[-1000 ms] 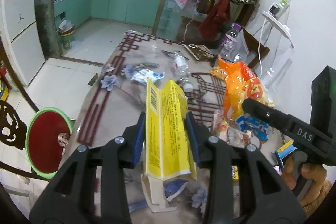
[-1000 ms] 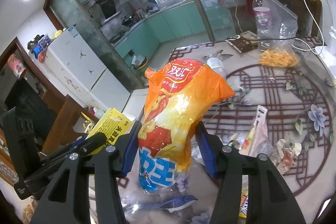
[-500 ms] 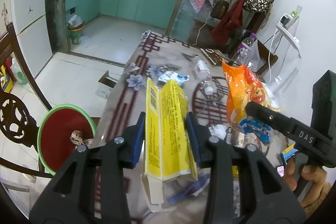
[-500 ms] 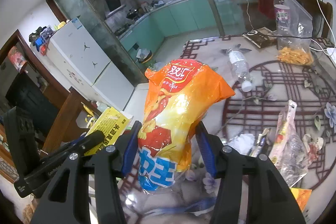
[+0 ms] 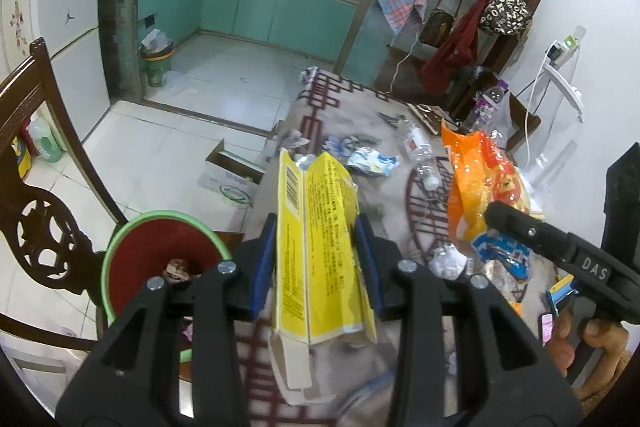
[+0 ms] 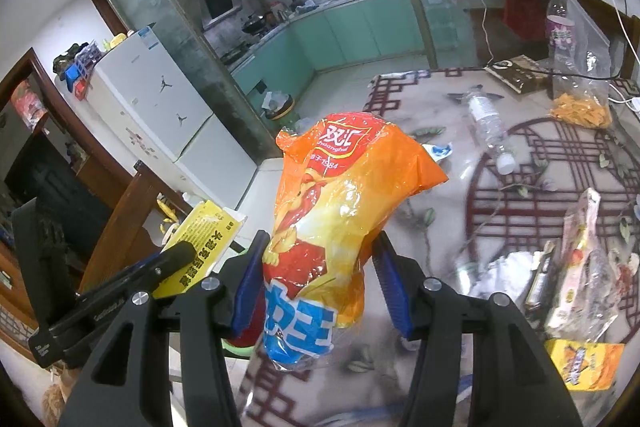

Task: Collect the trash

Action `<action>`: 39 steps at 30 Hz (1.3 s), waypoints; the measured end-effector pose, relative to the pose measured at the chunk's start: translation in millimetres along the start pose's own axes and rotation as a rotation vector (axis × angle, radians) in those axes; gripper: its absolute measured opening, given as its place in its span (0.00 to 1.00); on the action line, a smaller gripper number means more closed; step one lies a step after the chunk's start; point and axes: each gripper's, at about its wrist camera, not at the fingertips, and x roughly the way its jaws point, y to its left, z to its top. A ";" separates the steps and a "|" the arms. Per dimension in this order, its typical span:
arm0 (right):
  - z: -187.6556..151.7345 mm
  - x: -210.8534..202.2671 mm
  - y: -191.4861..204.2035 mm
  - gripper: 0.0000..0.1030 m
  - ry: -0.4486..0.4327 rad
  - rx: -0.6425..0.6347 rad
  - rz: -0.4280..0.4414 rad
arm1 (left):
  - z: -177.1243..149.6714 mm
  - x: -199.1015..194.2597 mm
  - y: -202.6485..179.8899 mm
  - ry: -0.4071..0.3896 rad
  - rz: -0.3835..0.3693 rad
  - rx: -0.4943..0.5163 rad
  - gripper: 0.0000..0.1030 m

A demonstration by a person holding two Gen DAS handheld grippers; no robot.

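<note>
My left gripper (image 5: 316,263) is shut on a flattened yellow carton (image 5: 316,227) and holds it upright over the table's left edge. A red trash bin with a green rim (image 5: 156,259) stands on the floor just below left of it, with some scraps inside. My right gripper (image 6: 322,279) is shut on an orange snack bag (image 6: 340,195), held above the table; the bag also shows at the right of the left wrist view (image 5: 480,187). The yellow carton shows at the left of the right wrist view (image 6: 200,247).
The patterned table (image 6: 520,155) carries a lying plastic bottle (image 6: 486,119), wrappers (image 6: 580,267), a yellow packet (image 6: 588,363) and a clear bag of chips (image 6: 580,107). A dark wooden chair (image 5: 36,187) stands left of the bin. A cardboard box (image 5: 232,167) lies on the floor.
Both grippers have pulled back and leftward with their loads. The red bin has come closer to the left gripper and more floor shows.
</note>
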 end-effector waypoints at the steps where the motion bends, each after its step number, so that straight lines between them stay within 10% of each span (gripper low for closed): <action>1: -0.9 2.5 3.4 0.50 0.003 0.000 0.001 | 0.1 -0.7 4.0 0.000 0.003 -0.002 0.36; 39: -23.7 135.6 101.9 0.50 0.253 -0.097 0.074 | -3.1 15.3 152.6 0.069 0.173 -0.167 0.36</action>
